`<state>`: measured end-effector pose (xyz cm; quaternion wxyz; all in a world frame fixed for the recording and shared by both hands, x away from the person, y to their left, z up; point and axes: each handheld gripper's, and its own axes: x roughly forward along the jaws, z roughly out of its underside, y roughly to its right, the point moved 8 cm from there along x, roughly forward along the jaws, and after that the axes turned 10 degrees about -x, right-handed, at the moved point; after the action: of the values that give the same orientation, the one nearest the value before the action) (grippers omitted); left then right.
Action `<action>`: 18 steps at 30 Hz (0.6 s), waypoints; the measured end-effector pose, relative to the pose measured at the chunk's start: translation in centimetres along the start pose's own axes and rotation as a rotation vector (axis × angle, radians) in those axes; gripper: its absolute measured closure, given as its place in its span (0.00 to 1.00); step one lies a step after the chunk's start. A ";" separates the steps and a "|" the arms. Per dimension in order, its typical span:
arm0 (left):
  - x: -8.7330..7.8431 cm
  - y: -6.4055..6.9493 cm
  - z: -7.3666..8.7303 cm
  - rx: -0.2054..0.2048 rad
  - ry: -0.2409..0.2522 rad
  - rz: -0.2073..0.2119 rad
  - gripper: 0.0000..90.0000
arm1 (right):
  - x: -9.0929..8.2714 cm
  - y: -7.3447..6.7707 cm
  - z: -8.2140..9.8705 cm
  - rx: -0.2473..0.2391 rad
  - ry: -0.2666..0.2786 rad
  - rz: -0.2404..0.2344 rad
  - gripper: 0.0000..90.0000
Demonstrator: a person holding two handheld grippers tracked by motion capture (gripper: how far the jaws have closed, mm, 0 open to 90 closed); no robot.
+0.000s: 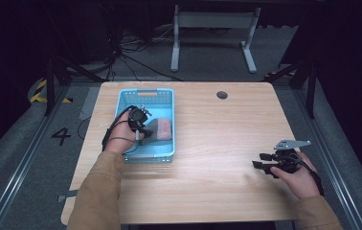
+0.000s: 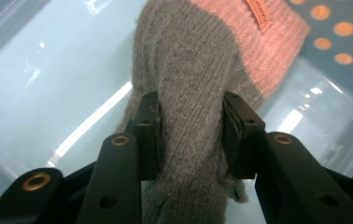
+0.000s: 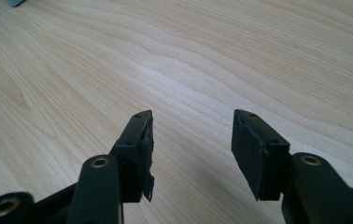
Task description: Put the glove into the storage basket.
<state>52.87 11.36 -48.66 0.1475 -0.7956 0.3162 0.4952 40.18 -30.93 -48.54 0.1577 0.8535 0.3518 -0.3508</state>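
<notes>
Left gripper (image 2: 191,135): jaws closed on grey knit fabric (image 2: 188,84), one pad on each side of a bunched fold, wool bulging between and above them. Same garment seen from the high view (image 1: 151,129), directly ahead of the jaws, inside the blue basket (image 1: 169,98).

Just beyond the grey part: pink knit section (image 2: 263,42) with a small label sewn on, touching the grey and apparently one piece with it or folded against it; cannot tell which.

Handling, as a judgement: soft, light, limp, no stiffness. Likely to sag and trail once raised, loose ends dragging over the basket wall. Not fragile, not slippery; fuzzy yarn gives the pads good purchase. Snagging on the perforated wall possible. Best hold is a gathered fold as now, deep between the pads, not a single thin edge.

Basket: pale smooth floor under the jaws, perforated sides beyond, knitwear the sole contents made out, lying toward the far right of the left gripper.

Right gripper (image 3: 191,135): jaws apart, nothing between them, bare wooden table (image 3: 212,56) ahead. From the high view (image 1: 265,163), well apart from the basket, held by a hand (image 1: 299,179).
</notes>
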 end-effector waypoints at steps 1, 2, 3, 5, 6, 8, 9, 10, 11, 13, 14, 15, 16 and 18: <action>0.1 -0.1 0.0 0.003 -0.002 -0.004 0.70 | 0.0 0.0 0.0 0.001 0.001 0.000 0.55; 0.2 -0.1 -0.1 0.005 -0.007 -0.006 0.69 | 0.0 0.0 0.0 -0.001 0.001 -0.002 0.55; 0.4 -0.2 -0.1 0.010 -0.010 -0.013 0.69 | 0.0 0.0 0.0 0.000 0.000 0.000 0.55; 0.6 -0.3 -0.2 0.015 -0.019 -0.029 0.69 | 0.0 -0.1 0.0 -0.001 0.000 0.000 0.55; 0.7 -0.3 -0.3 0.017 -0.022 -0.033 0.69 | 0.0 -0.1 0.0 -0.001 0.001 -0.001 0.54; 0.9 -0.3 -0.3 0.024 -0.028 -0.038 0.69 | -0.1 -0.1 -0.1 0.000 0.006 0.001 0.54; 0.9 -0.3 -0.4 0.025 -0.029 -0.042 0.69 | -0.1 -0.1 -0.1 0.001 0.007 0.002 0.54; 1.0 -0.4 -0.4 0.027 -0.034 -0.042 0.68 | -0.1 -0.1 -0.1 0.002 0.009 0.000 0.54; 1.0 -0.4 -0.4 0.028 -0.032 -0.044 0.68 | -0.2 -0.1 -0.1 0.001 0.010 0.002 0.54; 1.1 -0.5 -0.4 0.033 -0.034 -0.048 0.66 | -0.1 0.0 -0.1 0.001 0.009 0.002 0.54; 1.1 -0.4 -0.3 0.033 -0.034 -0.049 0.65 | -0.1 0.0 -0.1 0.001 0.008 0.002 0.54; 1.1 -0.4 -0.3 0.041 -0.035 -0.053 0.64 | -0.1 -0.1 -0.1 0.001 0.007 0.001 0.54; 1.2 -0.5 -0.4 0.047 -0.035 -0.056 0.63 | -0.1 -0.1 -0.1 0.000 0.008 0.002 0.54; 1.2 -0.5 -0.4 0.050 -0.034 -0.065 0.60 | -0.1 -0.1 -0.1 0.000 0.009 0.001 0.54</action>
<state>53.85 11.08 -49.62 0.1889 -0.7929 0.2999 0.4956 40.07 -30.84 -48.39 0.1563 0.8551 0.3523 -0.3469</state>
